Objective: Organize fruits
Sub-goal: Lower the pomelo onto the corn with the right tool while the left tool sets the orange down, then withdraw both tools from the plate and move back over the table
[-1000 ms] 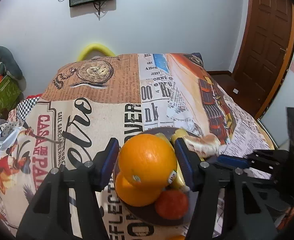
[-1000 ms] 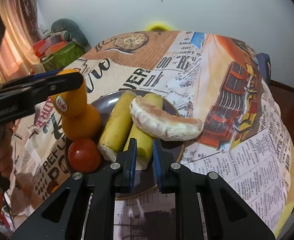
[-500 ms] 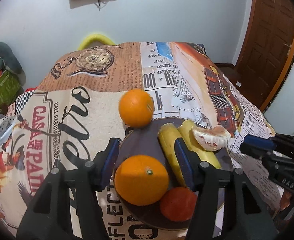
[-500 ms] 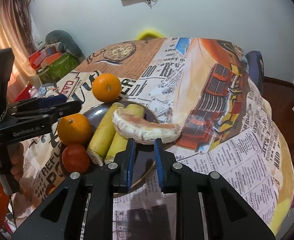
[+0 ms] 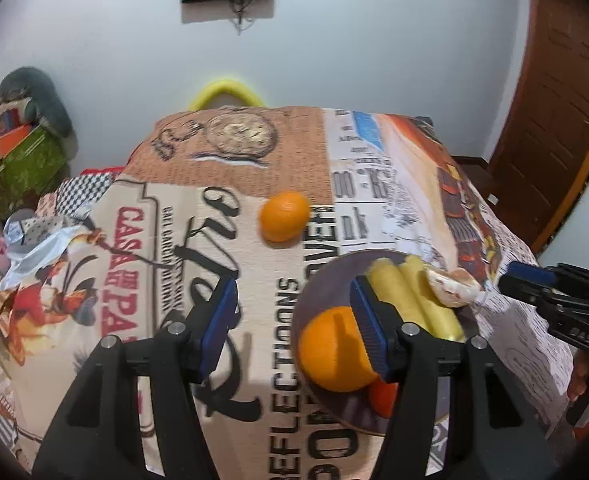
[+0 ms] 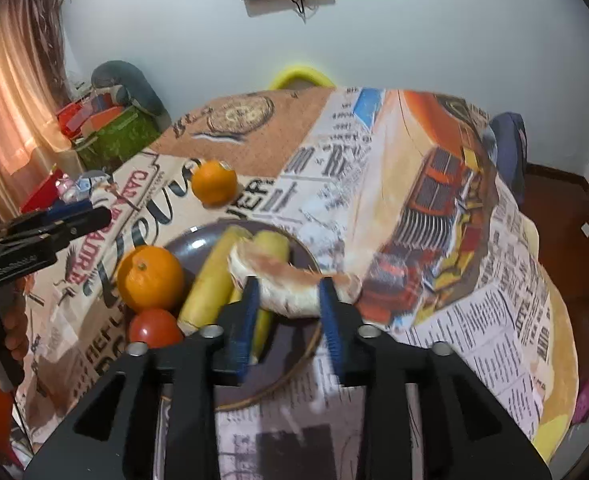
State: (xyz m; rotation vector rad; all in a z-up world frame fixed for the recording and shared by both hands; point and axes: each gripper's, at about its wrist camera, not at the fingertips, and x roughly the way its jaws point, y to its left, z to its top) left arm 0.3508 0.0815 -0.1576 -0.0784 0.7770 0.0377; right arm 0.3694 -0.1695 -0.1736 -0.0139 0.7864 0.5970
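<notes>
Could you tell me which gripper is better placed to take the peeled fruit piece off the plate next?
Right. The right gripper has its jaws open on either side of the peeled fruit piece, while the left gripper hangs open over the tablecloth.

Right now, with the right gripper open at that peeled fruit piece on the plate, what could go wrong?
1. The peeled fruit piece lies across the two bananas and overhangs the plate rim; a poor squeeze by the right gripper could crush it or tip it off.
2. The loose orange on the tablecloth may roll.
</notes>
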